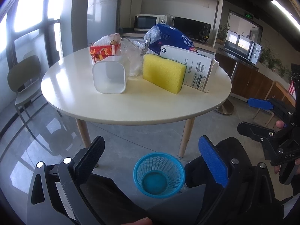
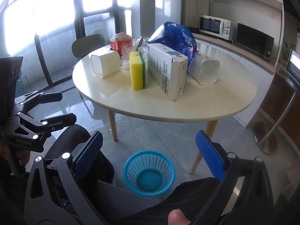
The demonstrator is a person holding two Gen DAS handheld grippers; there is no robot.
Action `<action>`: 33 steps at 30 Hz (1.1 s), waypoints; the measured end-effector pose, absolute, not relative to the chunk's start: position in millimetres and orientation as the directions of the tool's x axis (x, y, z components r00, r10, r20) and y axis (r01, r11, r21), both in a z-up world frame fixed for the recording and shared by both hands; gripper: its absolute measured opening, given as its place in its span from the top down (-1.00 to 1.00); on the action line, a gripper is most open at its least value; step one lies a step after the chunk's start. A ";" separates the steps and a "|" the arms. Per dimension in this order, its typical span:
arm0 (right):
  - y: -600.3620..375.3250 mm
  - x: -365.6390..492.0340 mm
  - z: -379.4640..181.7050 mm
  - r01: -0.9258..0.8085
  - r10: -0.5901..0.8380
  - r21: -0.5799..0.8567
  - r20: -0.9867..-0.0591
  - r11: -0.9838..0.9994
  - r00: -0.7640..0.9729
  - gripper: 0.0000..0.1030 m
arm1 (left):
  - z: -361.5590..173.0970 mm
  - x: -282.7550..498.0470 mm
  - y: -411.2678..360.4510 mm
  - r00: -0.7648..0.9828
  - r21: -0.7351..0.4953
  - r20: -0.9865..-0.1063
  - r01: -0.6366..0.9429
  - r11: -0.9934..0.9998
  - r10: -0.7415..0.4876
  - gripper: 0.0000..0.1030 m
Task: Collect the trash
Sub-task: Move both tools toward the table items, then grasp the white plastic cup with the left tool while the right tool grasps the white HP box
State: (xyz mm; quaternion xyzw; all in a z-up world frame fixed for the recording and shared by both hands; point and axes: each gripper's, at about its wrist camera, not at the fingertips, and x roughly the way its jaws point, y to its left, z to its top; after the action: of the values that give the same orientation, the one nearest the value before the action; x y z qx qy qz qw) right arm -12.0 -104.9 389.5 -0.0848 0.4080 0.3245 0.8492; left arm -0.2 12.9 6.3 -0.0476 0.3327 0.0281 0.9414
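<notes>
Trash, such as the yellow rectangular foam sponge (image 1: pixel 163 73) standing on edge on the round cream table (image 1: pixel 131 110), lies ahead and above both your spread, empty grippers, left gripper (image 1: pixel 155 161) and right gripper (image 2: pixel 150 157), while the blue plastic mesh basket (image 1: pixel 159 174) waits on the floor just below them.

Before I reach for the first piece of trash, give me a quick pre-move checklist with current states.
1. Left gripper jaws open, nothing held: ok.
2. Right gripper jaws open, nothing held: ok.
3. Blue mesh plastic waste basket upright on the floor, nothing visible inside: ok.
4. Trash in view on the round cream table: crumpled clear plastic wrap, red snack box: ok.
5. Yellow sponge with green backing leans against the white printed cardboard box: cannot tell if stable.
</notes>
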 end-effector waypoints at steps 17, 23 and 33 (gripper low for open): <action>-105.9 60.4 413.9 -0.629 0.549 0.183 -0.701 0.756 0.456 -0.84 | 40.5 56.9 73.1 0.772 0.061 -0.611 -0.174 0.983 0.175 -0.89; -100.9 86.4 406.9 -0.637 0.535 0.162 -0.714 0.754 0.452 -0.84 | 41.8 70.6 106.0 0.754 0.081 -0.626 -0.192 0.978 0.199 -0.89; -78.6 118.3 378.5 -0.668 0.542 0.188 -0.753 0.720 0.373 -0.53 | 22.3 93.9 122.2 0.723 0.101 -0.667 -0.152 0.983 0.180 -0.89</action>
State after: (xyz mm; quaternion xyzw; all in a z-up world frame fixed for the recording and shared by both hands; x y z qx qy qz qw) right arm 118.3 -78.6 378.5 -0.0743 0.4234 0.3664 0.8252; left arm 93.9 122.2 22.3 0.0196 0.3615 0.0893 0.9279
